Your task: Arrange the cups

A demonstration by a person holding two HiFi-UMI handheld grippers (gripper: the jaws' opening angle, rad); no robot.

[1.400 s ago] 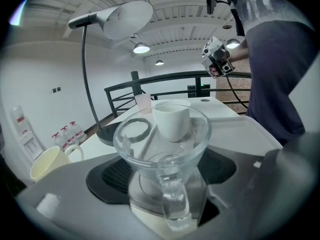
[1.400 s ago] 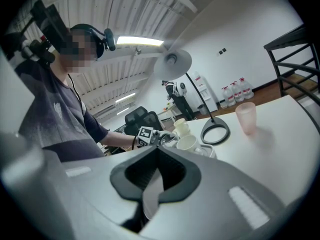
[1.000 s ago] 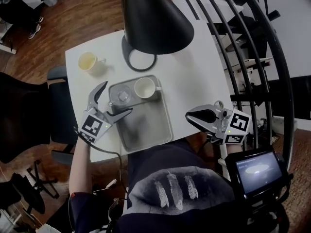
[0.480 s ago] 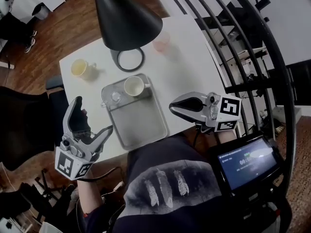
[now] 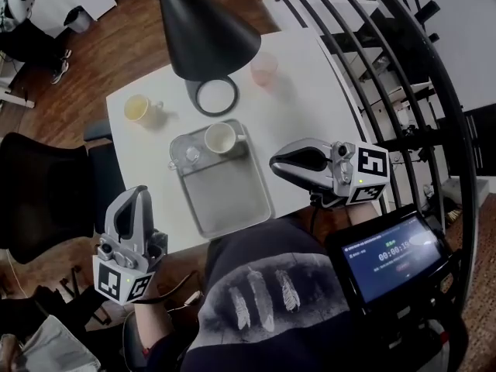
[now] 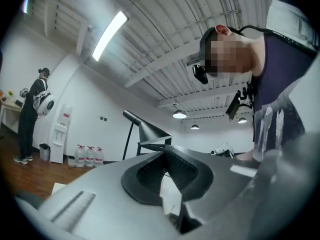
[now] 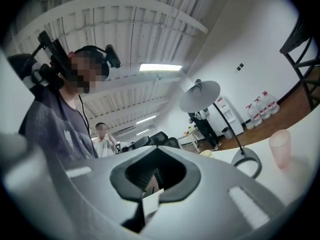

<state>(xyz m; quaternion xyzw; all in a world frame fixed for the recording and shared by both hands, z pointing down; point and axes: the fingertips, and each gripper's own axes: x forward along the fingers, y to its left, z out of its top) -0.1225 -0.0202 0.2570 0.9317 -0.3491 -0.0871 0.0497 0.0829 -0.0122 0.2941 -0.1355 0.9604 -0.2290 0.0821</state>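
A white cup (image 5: 220, 138) and a small clear glass (image 5: 190, 155) stand at the far end of the grey tray (image 5: 232, 200). A yellow cup (image 5: 138, 108) sits on the white table's left part. A pink cup (image 5: 263, 68) stands at the far side and shows again as the pink cup (image 7: 280, 146). My left gripper (image 5: 138, 196) is raised off the table's near left edge, its jaws closing to shut with nothing between them. My right gripper (image 5: 275, 163) hovers at the tray's right, shut and empty. Both gripper views point level across the room.
A black lamp shade (image 5: 205, 25) hangs over the table's far part, above its ring base (image 5: 215, 95). A black office chair (image 5: 46, 192) stands to the left. Curved black rails (image 5: 403, 91) rise on the right. Other people stand in the background.
My left gripper drew back from the tray's left edge, rose off the table's near left side and went from open to shut. The right gripper rose a little, still shut.
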